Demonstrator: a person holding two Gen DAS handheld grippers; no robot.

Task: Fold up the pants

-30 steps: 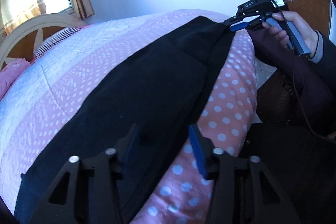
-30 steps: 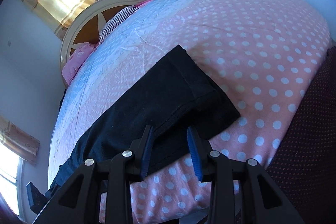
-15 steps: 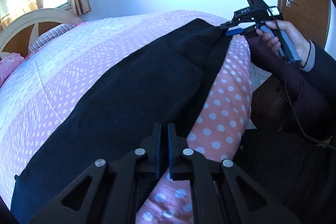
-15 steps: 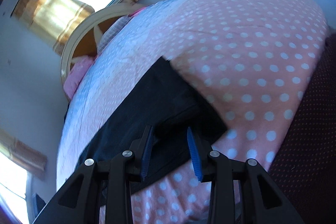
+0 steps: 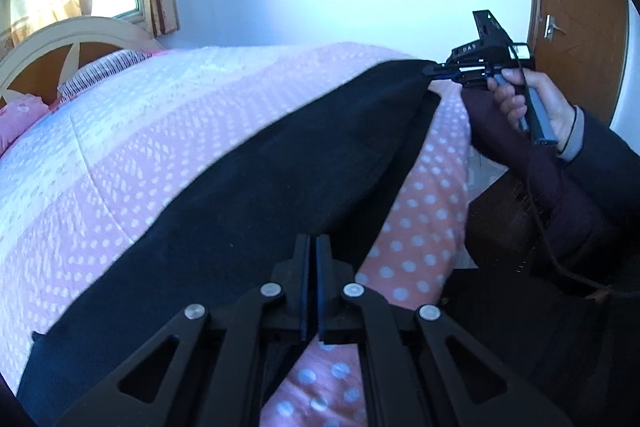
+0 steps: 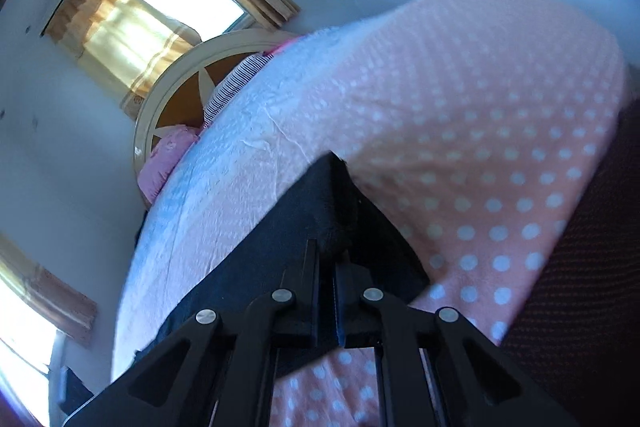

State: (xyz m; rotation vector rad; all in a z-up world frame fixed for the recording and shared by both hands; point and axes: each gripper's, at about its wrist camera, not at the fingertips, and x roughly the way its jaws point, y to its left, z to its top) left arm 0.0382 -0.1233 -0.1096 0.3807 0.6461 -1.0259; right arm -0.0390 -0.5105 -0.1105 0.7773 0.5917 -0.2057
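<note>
In the left wrist view, the left claw [image 5: 311, 259] was pressed together on the near edge of the black pants [image 5: 224, 211], which lay stretched long across the dotted quilt [image 5: 416, 211] of the bed, while the right claw [image 5: 434, 70] pinched the far end, likely so both ends could be lifted together for a fold. In the right wrist view, the right claw [image 6: 326, 271] was clamped on a bunched corner of the pants [image 6: 280, 247], the dark, plain cloth rising off the quilt [image 6: 480, 131] into a small peak there.

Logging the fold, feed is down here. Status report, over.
Left hand-held gripper shut on black pants, near edge. Right hand-held gripper shut on pants' far end. Pants stretched along quilt. Nothing in the way.
</note>
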